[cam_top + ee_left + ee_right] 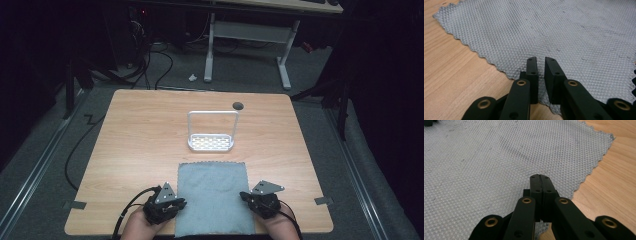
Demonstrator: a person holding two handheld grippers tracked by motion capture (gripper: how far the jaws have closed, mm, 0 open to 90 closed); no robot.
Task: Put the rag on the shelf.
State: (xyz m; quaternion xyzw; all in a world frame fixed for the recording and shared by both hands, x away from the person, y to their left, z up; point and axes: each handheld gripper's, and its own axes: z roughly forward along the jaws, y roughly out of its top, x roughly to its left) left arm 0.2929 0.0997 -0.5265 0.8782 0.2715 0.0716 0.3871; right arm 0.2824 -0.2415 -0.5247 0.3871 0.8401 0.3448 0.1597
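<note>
Where the wooden table (140, 150) stands in a dark room with cables on grey carpet, one grey cloth (212, 197) lies flat at its near edge, behind it one white rack (212, 131). Two grippers flank the cloth: left gripper (541, 62) slightly parted over its edge, right gripper (540, 178) pressed together.

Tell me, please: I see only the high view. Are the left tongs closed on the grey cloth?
Observer: No. The left gripper view shows the left tongs slightly apart over the cloth, pinching nothing.
Operator: And the right tongs?
Observer: Shut, pads together, above the cloth near its edge.
Operator: How is that edge?
Observer: Cut in a fine zigzag.
</note>
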